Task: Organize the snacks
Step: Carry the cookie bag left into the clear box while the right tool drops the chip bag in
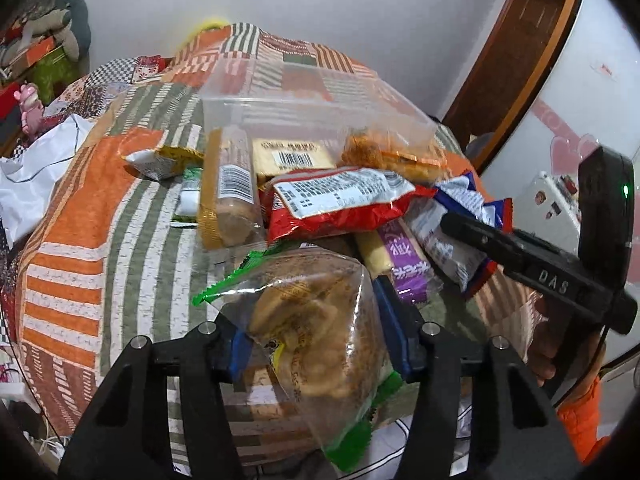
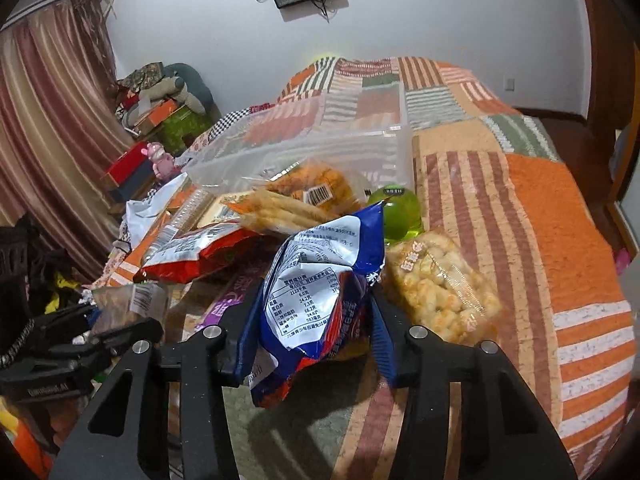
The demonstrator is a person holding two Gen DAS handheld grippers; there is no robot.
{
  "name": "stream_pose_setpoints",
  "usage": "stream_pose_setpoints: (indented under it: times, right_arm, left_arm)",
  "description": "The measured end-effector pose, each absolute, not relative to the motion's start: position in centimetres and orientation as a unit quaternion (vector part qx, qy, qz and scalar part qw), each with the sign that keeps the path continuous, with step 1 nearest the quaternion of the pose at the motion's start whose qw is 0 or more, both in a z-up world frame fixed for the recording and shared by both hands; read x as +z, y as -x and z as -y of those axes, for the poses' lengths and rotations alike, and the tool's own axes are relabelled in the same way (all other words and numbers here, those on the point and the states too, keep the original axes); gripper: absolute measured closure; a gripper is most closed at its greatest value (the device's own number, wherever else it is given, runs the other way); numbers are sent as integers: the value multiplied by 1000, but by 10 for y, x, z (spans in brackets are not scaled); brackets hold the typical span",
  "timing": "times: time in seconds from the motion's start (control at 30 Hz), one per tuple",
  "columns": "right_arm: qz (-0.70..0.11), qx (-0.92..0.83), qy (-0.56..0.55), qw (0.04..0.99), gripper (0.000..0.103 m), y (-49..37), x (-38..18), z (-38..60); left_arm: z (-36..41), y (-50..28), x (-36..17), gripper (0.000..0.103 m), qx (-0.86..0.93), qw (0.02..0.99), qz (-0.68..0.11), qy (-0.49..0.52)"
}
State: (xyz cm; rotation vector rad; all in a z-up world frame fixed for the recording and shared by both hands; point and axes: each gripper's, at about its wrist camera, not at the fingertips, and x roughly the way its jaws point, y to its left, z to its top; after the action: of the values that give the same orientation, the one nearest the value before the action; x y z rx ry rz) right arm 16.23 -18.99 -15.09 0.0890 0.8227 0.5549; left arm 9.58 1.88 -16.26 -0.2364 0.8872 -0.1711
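Patchwork quilt (image 1: 76, 216) in orange, green and white stripes covers the bed, and a heap of snack packets lies near its close edge in front of a clear plastic bin (image 1: 280, 108). At the heap's left, the left tool (image 1: 316, 344) has its blue-padded jaws pressed on a clear bag of round biscuits (image 1: 316, 320) with a green sealed edge. Further right, the right tool (image 2: 308, 344) is clamped on a crumpled blue-and-white snack packet (image 2: 320, 280), with a clear bag of puffed rice cake (image 2: 440, 288) just beside it.
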Motion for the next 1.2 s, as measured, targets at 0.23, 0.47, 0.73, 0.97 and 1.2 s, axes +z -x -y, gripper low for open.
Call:
stream_pose_setpoints:
  times: [0.23, 0.47, 0.73, 0.97, 1.2]
  right_arm:
    - [-366, 259, -29, 893, 60, -152, -134, 191]
    - [-342, 255, -34, 904, 60, -147, -116, 198]
    - [-307, 253, -36, 917, 60, -147, -93, 201]
    - [-288, 253, -35, 923, 60, -158, -83, 196]
    - [-279, 258, -37, 924, 60, -175, -78, 187]
  left_arm:
    - [-28, -79, -138, 49, -74, 909, -393, 116]
    - [-35, -74, -114, 49, -67, 925, -356, 114]
    - [-48, -86, -92, 49, -57, 936, -328, 117]
    - [-54, -109, -78, 49, -51, 944, -311, 101]
    - [-58, -140, -69, 49, -46, 947, -306, 84]
